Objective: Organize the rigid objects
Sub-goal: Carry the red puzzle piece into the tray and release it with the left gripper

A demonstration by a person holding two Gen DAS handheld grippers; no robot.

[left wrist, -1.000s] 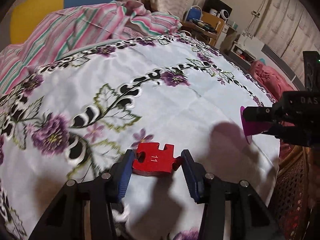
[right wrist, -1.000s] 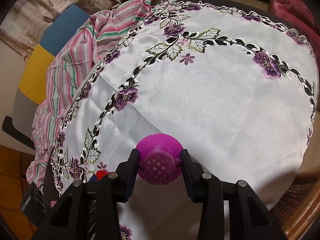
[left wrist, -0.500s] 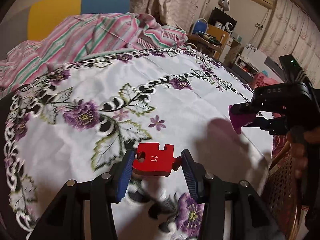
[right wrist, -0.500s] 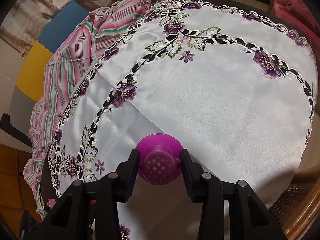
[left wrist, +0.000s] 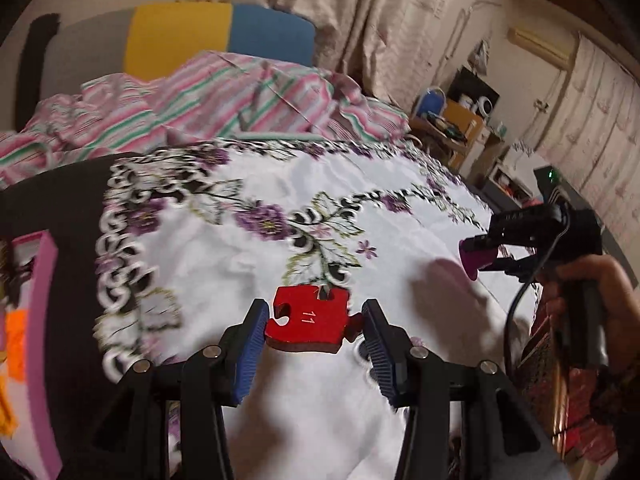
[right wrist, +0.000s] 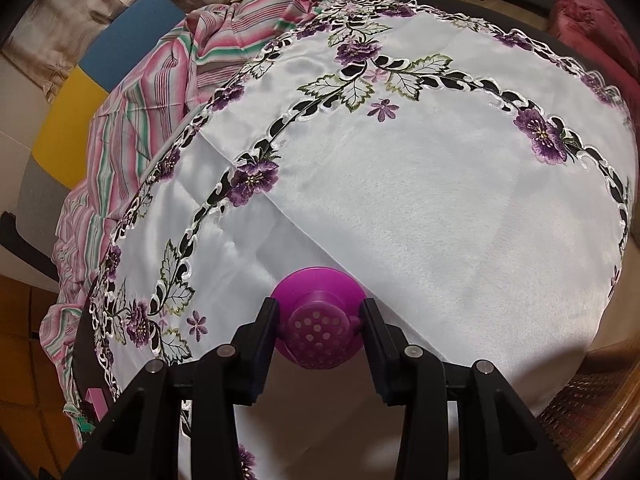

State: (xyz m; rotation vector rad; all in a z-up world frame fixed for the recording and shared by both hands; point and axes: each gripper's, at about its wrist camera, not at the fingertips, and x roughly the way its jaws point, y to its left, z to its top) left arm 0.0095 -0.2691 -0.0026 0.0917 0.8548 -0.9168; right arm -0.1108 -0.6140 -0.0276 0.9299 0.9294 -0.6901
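Left gripper [left wrist: 314, 330] clamps the red puzzle piece [left wrist: 308, 320] marked 11 between its blue pads [left wrist: 250, 350], piece held flat in the air above the tablecloth [left wrist: 224, 264], same grip as a second ago. Versus the earlier left wrist frames the view has swung left across the tablecloth: the dark bare table edge [left wrist: 60, 208] and a pink-rimmed box [left wrist: 40, 320] with orange bits inside now show at the tablecloth's left border, neither in view before. Striped pink bedding [left wrist: 208, 96] and the yellow-blue chair back [left wrist: 216, 36] sit beyond the tablecloth's far edge, now more central. Background is motion-blurred. Right gripper [right wrist: 320, 322] is closed on the purple perforated cup [right wrist: 318, 320], black fingers [right wrist: 262, 332] pinching its holed base, held above the near part of the tablecloth [right wrist: 420, 200]; framing is nearly identical to the earlier right wrist frames, grip unchanged. In the left wrist view the right gripper [left wrist: 480, 254] with the purple cup [left wrist: 474, 256] shows at the tablecloth's right edge, farther off than before, with the person's hand [left wrist: 576, 280] on its handle now visible.
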